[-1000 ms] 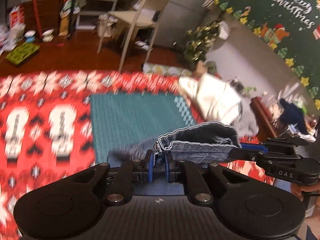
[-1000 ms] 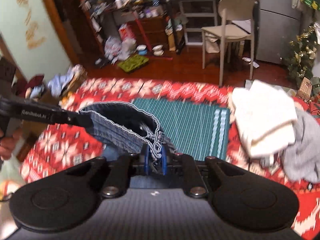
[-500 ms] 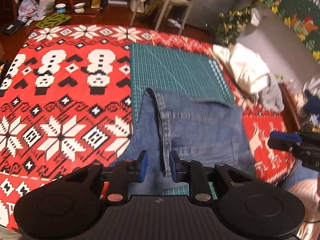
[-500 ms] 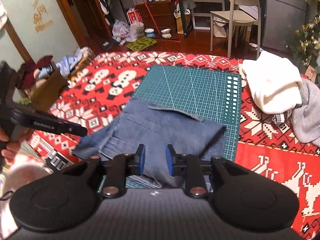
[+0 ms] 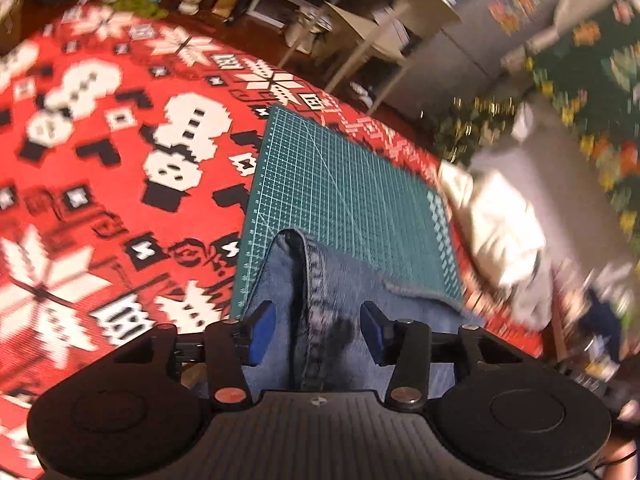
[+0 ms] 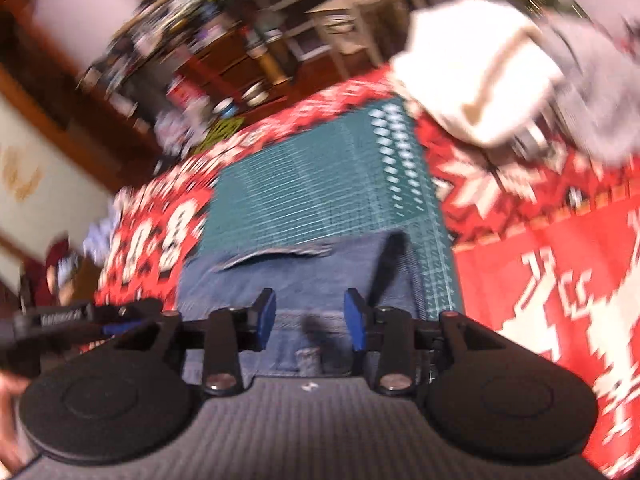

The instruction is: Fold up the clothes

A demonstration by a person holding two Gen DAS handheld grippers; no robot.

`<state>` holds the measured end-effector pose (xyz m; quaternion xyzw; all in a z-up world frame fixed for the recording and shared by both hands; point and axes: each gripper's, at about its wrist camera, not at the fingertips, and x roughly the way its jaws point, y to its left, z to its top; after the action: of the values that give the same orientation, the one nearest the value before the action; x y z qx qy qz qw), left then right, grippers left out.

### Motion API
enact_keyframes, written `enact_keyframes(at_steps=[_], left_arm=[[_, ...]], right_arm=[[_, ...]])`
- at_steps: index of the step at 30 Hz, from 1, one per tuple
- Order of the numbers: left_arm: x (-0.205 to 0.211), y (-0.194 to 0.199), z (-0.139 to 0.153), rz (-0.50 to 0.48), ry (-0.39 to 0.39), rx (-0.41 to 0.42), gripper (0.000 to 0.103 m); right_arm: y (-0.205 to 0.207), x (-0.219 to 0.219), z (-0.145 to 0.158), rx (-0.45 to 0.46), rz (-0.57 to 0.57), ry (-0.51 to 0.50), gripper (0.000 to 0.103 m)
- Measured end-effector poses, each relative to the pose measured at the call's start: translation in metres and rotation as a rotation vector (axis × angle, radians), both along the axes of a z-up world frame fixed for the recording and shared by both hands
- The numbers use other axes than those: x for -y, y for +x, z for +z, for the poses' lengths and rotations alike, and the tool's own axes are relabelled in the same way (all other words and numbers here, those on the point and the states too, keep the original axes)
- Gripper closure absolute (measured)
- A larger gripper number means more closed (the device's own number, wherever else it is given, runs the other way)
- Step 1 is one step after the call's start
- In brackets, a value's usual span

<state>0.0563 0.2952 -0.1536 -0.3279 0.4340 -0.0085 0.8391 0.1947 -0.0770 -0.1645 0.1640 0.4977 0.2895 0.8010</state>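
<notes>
Blue denim jeans (image 5: 348, 280) lie folded on the near half of a green cutting mat (image 5: 340, 184), with a stitched seam running toward the camera. My left gripper (image 5: 318, 330) hovers over that seam; its jaws are opening and its blue pads stand clear of the cloth. In the right wrist view the same jeans (image 6: 304, 268) lie flat on the mat (image 6: 320, 192). My right gripper (image 6: 310, 322) is low over their near edge, jaws opening, pads touching nothing. The left gripper (image 6: 96, 320) shows at the left edge of that view.
A red Christmas-patterned cloth (image 5: 100, 184) covers the table. A white garment (image 6: 476, 76) and a grey one (image 6: 596, 92) are heaped at the far right. Beyond the table stand a pale chair (image 5: 384, 28), cluttered shelves and floor items. A hand (image 6: 8, 392) holds the left gripper.
Both grippers carried the lifted jeans down onto the mat, let go of the denim and spread their jaws. Both views have rolled and sunk toward the table.
</notes>
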Motion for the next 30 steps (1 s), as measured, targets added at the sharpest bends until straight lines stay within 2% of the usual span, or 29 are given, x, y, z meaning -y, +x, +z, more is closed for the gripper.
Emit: enact_keyframes(at_steps=[2, 4, 6, 9, 11, 13, 14, 15, 16, 17, 19, 21, 25, 26, 27, 30], left_arm=[[-0.006, 0.003, -0.011, 0.028, -0.085, 0.005, 0.053], [-0.009, 0.002, -0.022, 0.035, -0.155, -0.002, 0.054], [-0.006, -0.002, -0.028, 0.004, -0.183, -0.017, 0.054], [0.002, -0.01, -0.032, -0.044, -0.152, -0.038, 0.052], [0.006, -0.014, -0.034, -0.056, -0.15, -0.036, 0.052], [0.009, -0.016, -0.036, -0.073, -0.136, -0.028, 0.055], [0.011, -0.016, -0.036, -0.079, -0.125, -0.027, 0.063], [0.012, -0.016, -0.036, -0.079, -0.112, -0.034, 0.065], [0.013, -0.016, -0.035, -0.072, -0.104, -0.043, 0.071], [0.013, -0.017, -0.033, -0.063, -0.106, -0.051, 0.075], [0.011, -0.019, -0.023, -0.053, -0.114, -0.049, 0.076], [0.012, -0.021, -0.012, -0.065, -0.09, -0.041, 0.077], [0.02, -0.019, -0.02, -0.097, -0.015, -0.102, 0.076], [0.021, -0.019, -0.024, -0.095, -0.009, -0.114, 0.074], [0.021, -0.019, -0.028, -0.093, -0.003, -0.123, 0.073], [0.02, -0.025, -0.019, -0.085, 0.015, -0.081, 0.074]], right_arm=[[0.008, 0.006, -0.013, -0.054, -0.027, 0.033, 0.058], [0.011, 0.009, -0.019, -0.08, -0.017, 0.033, 0.055], [0.01, 0.011, -0.025, -0.114, 0.018, 0.047, 0.055], [0.004, 0.008, -0.036, -0.173, 0.082, 0.041, 0.055], [-0.001, 0.001, -0.041, -0.181, 0.107, 0.018, 0.055], [-0.007, -0.008, -0.038, -0.131, 0.135, -0.036, 0.063], [-0.011, -0.011, -0.035, -0.101, 0.151, -0.06, 0.071], [-0.015, -0.012, -0.031, -0.076, 0.161, -0.075, 0.076], [-0.019, -0.014, -0.027, -0.053, 0.171, -0.089, 0.079], [-0.021, -0.013, -0.021, -0.034, 0.177, -0.087, 0.084], [-0.024, -0.008, -0.008, -0.004, 0.185, -0.059, 0.087], [-0.024, -0.002, 0.0, 0.004, 0.186, -0.032, 0.088], [-0.024, -0.007, -0.018, -0.043, 0.196, -0.103, 0.086], [-0.024, -0.01, -0.024, -0.052, 0.198, -0.13, 0.08], [-0.024, -0.01, -0.026, -0.052, 0.195, -0.143, 0.078], [-0.022, 0.002, -0.014, -0.015, 0.163, -0.107, 0.077]])
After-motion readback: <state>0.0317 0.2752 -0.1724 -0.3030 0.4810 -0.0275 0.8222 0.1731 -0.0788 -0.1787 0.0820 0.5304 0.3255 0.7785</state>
